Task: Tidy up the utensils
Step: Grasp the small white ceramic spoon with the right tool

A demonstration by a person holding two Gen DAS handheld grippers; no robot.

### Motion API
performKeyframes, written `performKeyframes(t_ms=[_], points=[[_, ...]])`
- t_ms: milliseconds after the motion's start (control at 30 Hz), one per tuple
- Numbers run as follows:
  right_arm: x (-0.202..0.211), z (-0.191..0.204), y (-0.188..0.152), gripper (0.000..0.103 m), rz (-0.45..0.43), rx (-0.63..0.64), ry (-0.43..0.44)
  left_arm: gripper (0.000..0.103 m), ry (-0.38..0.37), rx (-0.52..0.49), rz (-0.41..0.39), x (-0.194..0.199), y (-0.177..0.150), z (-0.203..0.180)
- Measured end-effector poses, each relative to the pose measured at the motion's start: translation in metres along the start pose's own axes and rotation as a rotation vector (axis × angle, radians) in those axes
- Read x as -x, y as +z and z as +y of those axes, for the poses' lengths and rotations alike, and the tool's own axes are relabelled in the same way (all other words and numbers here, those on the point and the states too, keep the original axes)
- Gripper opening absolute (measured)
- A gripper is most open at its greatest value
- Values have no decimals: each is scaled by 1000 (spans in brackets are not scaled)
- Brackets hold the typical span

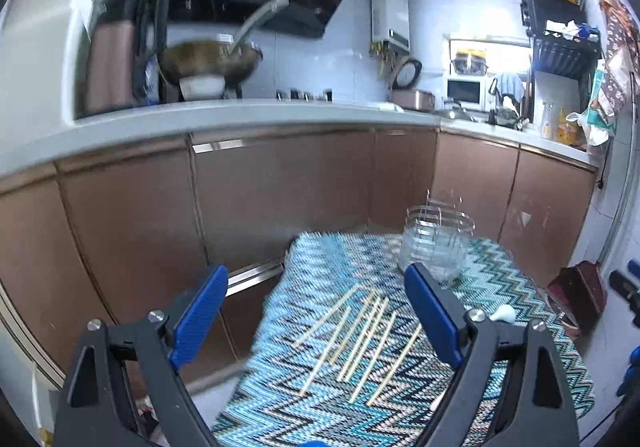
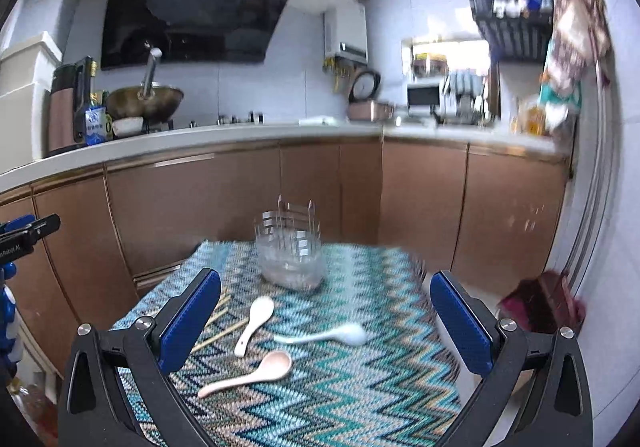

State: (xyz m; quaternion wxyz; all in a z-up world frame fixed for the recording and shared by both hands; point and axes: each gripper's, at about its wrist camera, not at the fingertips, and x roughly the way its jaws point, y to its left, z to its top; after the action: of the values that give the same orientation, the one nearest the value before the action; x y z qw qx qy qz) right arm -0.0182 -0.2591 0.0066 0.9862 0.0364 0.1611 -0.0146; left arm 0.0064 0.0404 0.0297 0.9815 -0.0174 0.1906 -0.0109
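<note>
Several pale wooden chopsticks [image 1: 362,339] lie side by side on the zigzag-patterned cloth [image 1: 320,267]. My left gripper [image 1: 316,311] hovers open above them, holding nothing. A clear utensil holder [image 1: 436,243] with wire dividers stands at the cloth's far edge, also seen in the right wrist view as the holder [image 2: 290,251]. Two white ceramic spoons [image 2: 256,317] [image 2: 332,334] and a pinkish spoon [image 2: 260,369] lie between the spread fingers of my right gripper [image 2: 326,321], which is open and empty. A few chopsticks [image 2: 218,321] show left of the spoons.
Brown cabinet doors [image 2: 192,207] and a white countertop [image 1: 240,115] run behind the small table. A wok [image 2: 146,99] sits on the stove. A dark red box [image 2: 548,303] stands on the floor at the right. The other gripper [image 2: 24,239] shows at the left edge.
</note>
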Motion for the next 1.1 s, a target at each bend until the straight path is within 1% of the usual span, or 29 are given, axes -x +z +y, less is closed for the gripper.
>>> performKeyframes(t_ms=[133,200,267,333,433,500,567,600,667,733,800,867,933,1100], points=[[-29,-11,-13,102,85,-28,22,90,-6,-5,113,-35,-9,1],[-42,-13,-18,102,108,-37,36,90,-15,2,180,-55,-16,2],[-56,-17,-23,98,148,-54,53,90,-12,-3,228,-71,-22,2],[-72,-22,-30,95,202,-79,76,90,-11,-5,260,-83,-28,2],[-97,-29,-43,87,277,-123,117,90,3,-7,302,-103,-34,4],[-114,-29,-52,82,325,-127,126,90,14,-4,323,-115,-37,6],[-129,-27,-60,69,373,-120,157,90,21,2,347,-129,-40,9],[-140,-23,-66,66,409,-113,185,90,22,7,361,-136,-43,9],[-152,-16,-72,57,461,-108,226,90,21,14,380,-145,-48,10],[-167,-8,-83,52,513,-94,270,89,21,16,398,-154,-52,11],[-178,-4,-90,44,547,-88,297,89,12,20,420,-162,-55,12],[-189,-2,-96,33,575,-88,316,89,5,18,434,-169,-56,12],[-195,-3,-99,28,595,-92,325,88,1,9,443,-175,-56,12],[-215,-4,-109,25,642,-109,354,84,-28,-18,485,-194,-56,8]])
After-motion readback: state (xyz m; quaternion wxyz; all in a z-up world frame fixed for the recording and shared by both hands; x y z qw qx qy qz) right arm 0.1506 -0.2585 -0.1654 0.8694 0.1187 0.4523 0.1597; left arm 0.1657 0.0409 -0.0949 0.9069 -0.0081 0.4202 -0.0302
